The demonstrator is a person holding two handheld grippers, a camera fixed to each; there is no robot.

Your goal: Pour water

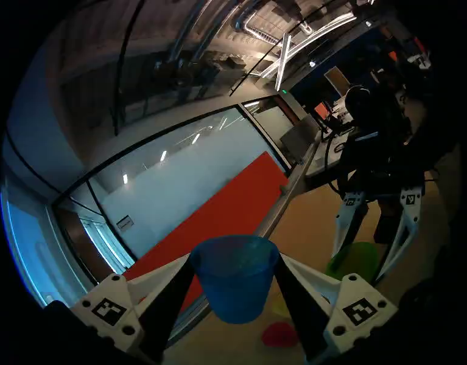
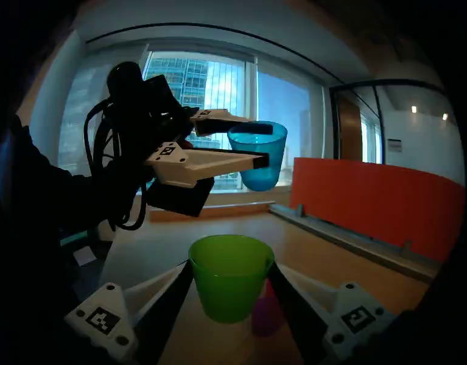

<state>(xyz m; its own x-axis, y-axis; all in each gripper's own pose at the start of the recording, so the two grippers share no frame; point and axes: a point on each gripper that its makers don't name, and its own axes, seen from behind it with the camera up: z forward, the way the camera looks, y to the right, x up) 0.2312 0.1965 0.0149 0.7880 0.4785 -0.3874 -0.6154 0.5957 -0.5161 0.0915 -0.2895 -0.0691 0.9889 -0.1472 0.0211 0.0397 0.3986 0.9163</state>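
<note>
A translucent blue cup [image 1: 235,286] sits upright between the fingers of my left gripper [image 1: 235,267], which is shut on it. In the right gripper view the same blue cup [image 2: 257,158] hangs high in the left gripper [image 2: 266,144], above and beyond the green cup. My right gripper [image 2: 231,271] is shut on a green cup [image 2: 231,286], upright over the wooden table [image 2: 330,255]. The left gripper view shows the right gripper [image 1: 358,264] farther off at the right with the green cup [image 1: 357,260] in it. I cannot see any water in either cup.
A pink cup [image 2: 266,313] stands on the table just behind the green one; the left gripper view shows a pink cup [image 1: 280,334] and a yellow one [image 1: 280,306] below. An orange partition [image 2: 379,201] runs along the table's right side. Windows [image 2: 190,85] lie beyond.
</note>
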